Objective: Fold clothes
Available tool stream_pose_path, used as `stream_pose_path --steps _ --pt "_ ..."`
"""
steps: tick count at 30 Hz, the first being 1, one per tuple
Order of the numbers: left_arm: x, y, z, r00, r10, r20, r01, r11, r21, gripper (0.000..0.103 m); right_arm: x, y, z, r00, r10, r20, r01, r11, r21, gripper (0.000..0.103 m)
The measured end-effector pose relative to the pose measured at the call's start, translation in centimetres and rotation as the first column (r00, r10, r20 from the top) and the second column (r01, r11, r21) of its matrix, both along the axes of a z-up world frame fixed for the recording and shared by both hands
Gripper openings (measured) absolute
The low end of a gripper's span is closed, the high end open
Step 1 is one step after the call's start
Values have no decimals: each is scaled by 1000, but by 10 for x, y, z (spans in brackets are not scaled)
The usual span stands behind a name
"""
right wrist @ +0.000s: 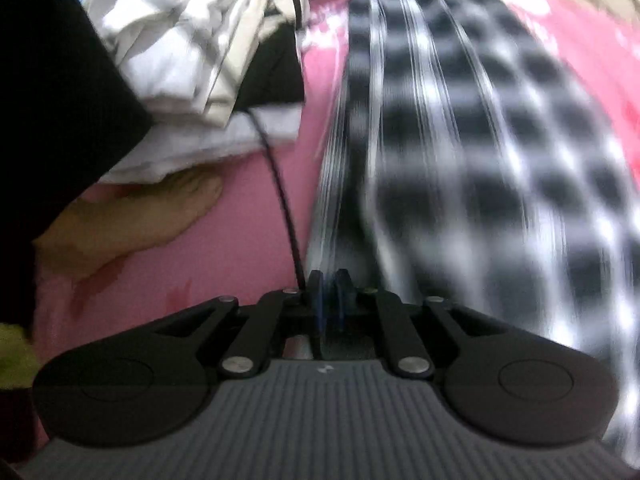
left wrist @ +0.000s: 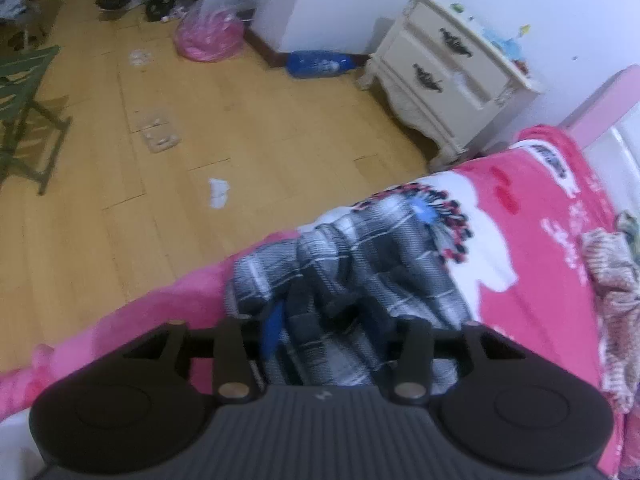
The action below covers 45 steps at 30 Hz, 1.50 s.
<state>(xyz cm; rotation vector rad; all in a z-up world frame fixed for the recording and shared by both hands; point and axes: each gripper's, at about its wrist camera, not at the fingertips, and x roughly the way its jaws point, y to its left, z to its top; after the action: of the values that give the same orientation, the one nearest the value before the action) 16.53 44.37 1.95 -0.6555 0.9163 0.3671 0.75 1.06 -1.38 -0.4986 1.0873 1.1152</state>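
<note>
A black, grey and white plaid garment (left wrist: 360, 264) lies bunched on the pink and white blanket (left wrist: 532, 264) near the bed's edge. My left gripper (left wrist: 336, 312) sits low over it with its jaws apart. Cloth is heaped between them and hides the fingertips; one blue pad (left wrist: 274, 320) shows bare. In the right wrist view the same plaid garment (right wrist: 460, 152) stretches away in a blurred band. My right gripper (right wrist: 329, 280) is nearly closed, with the cloth's edge pinched between its pads.
A person's bare foot (right wrist: 132, 220) and dark trouser leg (right wrist: 48, 80) rest on the blanket beside a pile of white clothes (right wrist: 192, 40) and a black cable (right wrist: 280, 184). Past the bed's edge are a wooden floor (left wrist: 240, 140), a cream nightstand (left wrist: 452, 76) and a green chair (left wrist: 24, 112). Another garment (left wrist: 612, 280) lies at right.
</note>
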Motion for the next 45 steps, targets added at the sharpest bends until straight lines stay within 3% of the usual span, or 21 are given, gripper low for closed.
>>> stream_pose_path --steps 4,6,8,10,13,15,18,20,22,25,28,31,35,41,45 --pt "-10 -11 21 995 -41 92 38 999 37 57 -17 -41 11 987 -133 -95 129 990 -50 8" --pt "-15 -21 35 987 -94 132 86 994 60 57 -28 -66 22 971 -221 -95 218 975 -45 8" --pt "-19 -37 51 972 -167 166 156 984 81 59 -43 -89 31 953 -301 -41 300 953 -35 11" --pt "-22 -60 66 942 -278 189 262 959 109 63 -60 -107 38 932 -359 51 361 932 -30 17" --pt "-28 -110 84 850 -493 184 465 868 175 68 -86 -117 32 916 -328 232 355 931 -82 22" --pt "-34 -146 93 757 -631 166 599 773 208 70 -98 -117 24 894 -278 353 339 933 -124 22" --pt "-57 -205 82 576 -810 111 785 586 198 70 -99 -111 16 843 -259 471 351 929 -119 21" --pt "-80 -242 69 435 -898 65 875 438 204 68 -96 -109 13 825 -229 517 337 933 -124 20" --pt "-110 -277 51 268 -963 0 940 262 218 60 -90 -106 12 811 -202 549 325 936 -134 20" --pt "-153 -314 27 56 -997 -48 967 42 251 56 -78 -103 11 810 -189 555 321 935 -150 20" --pt "-180 -342 9 -65 -994 -84 952 -87 293 54 -72 -106 2 822 -155 547 305 932 -195 19" --pt "-192 -362 -5 -105 -988 -114 929 -138 344 49 -67 -105 -4 827 -159 539 314 926 -209 16" --pt "-197 -378 -15 -130 -983 -130 905 -171 390 46 -59 -107 -7 825 -207 526 354 915 -195 6" --pt "-196 -396 -30 -165 -967 -193 861 -237 450 31 -65 -110 1 820 -246 517 376 912 -162 3" --pt "-198 -399 -36 -182 -961 -208 849 -260 461 13 -67 -113 10 818 -271 507 385 913 -133 3"
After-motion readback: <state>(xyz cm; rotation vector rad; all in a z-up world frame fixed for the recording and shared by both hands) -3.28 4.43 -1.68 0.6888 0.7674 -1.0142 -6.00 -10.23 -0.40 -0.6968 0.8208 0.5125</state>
